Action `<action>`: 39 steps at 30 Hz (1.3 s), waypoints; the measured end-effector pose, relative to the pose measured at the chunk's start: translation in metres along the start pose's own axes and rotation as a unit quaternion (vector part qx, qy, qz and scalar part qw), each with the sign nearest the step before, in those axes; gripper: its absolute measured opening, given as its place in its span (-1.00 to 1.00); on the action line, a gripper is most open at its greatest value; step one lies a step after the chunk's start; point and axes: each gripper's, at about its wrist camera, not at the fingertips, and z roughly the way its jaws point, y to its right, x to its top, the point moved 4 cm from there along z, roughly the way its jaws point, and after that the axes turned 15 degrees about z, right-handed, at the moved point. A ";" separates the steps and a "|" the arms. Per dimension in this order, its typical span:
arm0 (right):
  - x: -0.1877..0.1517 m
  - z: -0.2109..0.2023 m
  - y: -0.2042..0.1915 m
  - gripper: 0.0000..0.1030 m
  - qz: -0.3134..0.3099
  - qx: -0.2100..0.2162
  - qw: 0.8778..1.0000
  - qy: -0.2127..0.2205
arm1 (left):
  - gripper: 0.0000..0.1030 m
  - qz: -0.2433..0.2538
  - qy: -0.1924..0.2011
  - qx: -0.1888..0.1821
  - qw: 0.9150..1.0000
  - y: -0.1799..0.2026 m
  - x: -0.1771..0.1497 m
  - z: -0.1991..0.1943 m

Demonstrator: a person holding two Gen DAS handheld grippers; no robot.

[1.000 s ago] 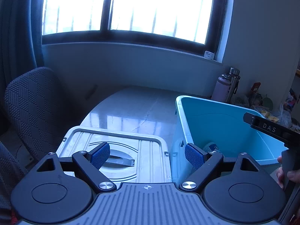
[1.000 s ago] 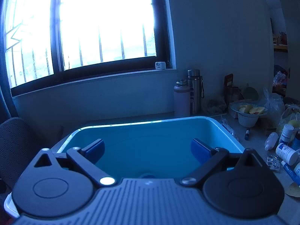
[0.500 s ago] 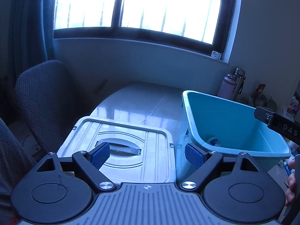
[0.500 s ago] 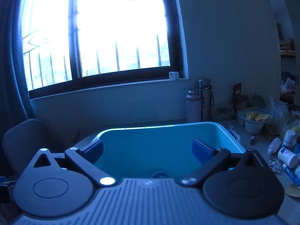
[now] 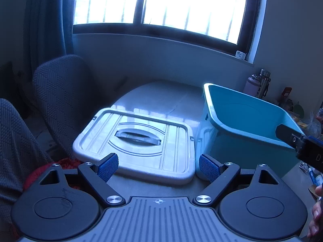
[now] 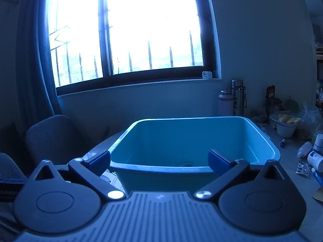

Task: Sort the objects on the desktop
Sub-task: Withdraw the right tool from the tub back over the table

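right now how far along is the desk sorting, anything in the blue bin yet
Early on. Done: the grey lid is off and lies beside the blue bin, and one small item shows at the bin's bottom. In hand: nothing; the left gripper and right gripper are both open and empty. Left: the bottles, blister pack and marker on the table to the bin's right.

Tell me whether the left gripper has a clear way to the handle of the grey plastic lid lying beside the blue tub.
Probably yes. The left gripper is open and empty, and the grey plastic lid lies flat just ahead with its recessed handle uncovered. The blue plastic tub stands off to the right, out of the way.
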 end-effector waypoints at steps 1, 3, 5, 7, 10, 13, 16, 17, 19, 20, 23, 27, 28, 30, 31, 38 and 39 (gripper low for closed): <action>-0.001 -0.002 0.003 0.99 0.001 -0.002 1.000 -0.002 | 0.72 0.000 -0.001 0.002 1.000 0.002 -0.004 -0.002; -0.003 -0.008 0.008 0.99 0.000 -0.001 1.000 -0.004 | 0.72 0.000 -0.002 0.002 1.000 0.005 -0.009 -0.006; -0.005 -0.012 0.011 0.99 -0.007 -0.003 1.000 -0.004 | 0.72 0.000 -0.003 0.001 1.000 0.009 -0.014 -0.009; -0.007 -0.016 0.016 0.99 -0.012 -0.004 1.000 -0.007 | 0.72 0.006 -0.005 0.000 1.000 0.013 -0.019 -0.011; -0.015 -0.020 0.026 0.99 -0.008 -0.014 1.000 -0.018 | 0.72 0.017 -0.011 0.002 1.000 0.020 -0.028 -0.013; -0.026 -0.021 0.035 0.99 -0.006 -0.021 0.999 -0.034 | 0.72 0.020 -0.017 0.002 1.000 0.023 -0.034 -0.014; -0.036 -0.023 0.045 0.99 -0.003 -0.031 0.998 -0.053 | 0.72 0.022 -0.022 0.004 1.000 0.025 -0.040 -0.015; -0.039 -0.023 0.048 0.99 -0.001 -0.035 0.998 -0.059 | 0.72 0.022 -0.024 0.003 0.999 0.025 -0.042 -0.015; -0.045 -0.024 0.053 0.99 0.002 -0.042 0.997 -0.070 | 0.72 0.024 -0.029 0.005 0.999 0.026 -0.047 -0.015; -0.049 -0.024 0.055 0.99 0.002 -0.047 0.996 -0.073 | 0.72 0.023 -0.032 0.006 0.999 0.025 -0.049 -0.015; -0.058 -0.026 0.062 0.99 0.004 -0.064 0.995 -0.078 | 0.72 0.016 -0.042 0.012 0.999 0.024 -0.057 -0.013; -0.068 -0.027 0.069 0.99 0.025 -0.064 0.993 -0.098 | 0.72 0.021 -0.048 0.008 0.999 0.027 -0.064 -0.011; -0.069 -0.028 0.069 0.99 0.028 -0.064 0.993 -0.099 | 0.72 0.025 -0.051 0.008 0.998 0.028 -0.066 -0.011; -0.073 -0.029 0.067 0.99 0.029 -0.062 0.992 -0.104 | 0.72 0.033 -0.055 0.007 0.998 0.030 -0.070 -0.010; -0.074 -0.030 0.067 0.99 0.030 -0.060 0.992 -0.106 | 0.72 0.035 -0.057 0.007 0.998 0.030 -0.071 -0.010; -0.076 -0.038 0.061 0.99 0.040 -0.053 0.992 -0.107 | 0.73 0.046 -0.055 0.016 0.997 0.031 -0.070 -0.014; -0.076 -0.039 0.061 0.99 0.039 -0.051 0.992 -0.105 | 0.72 0.045 -0.055 0.018 0.997 0.031 -0.070 -0.014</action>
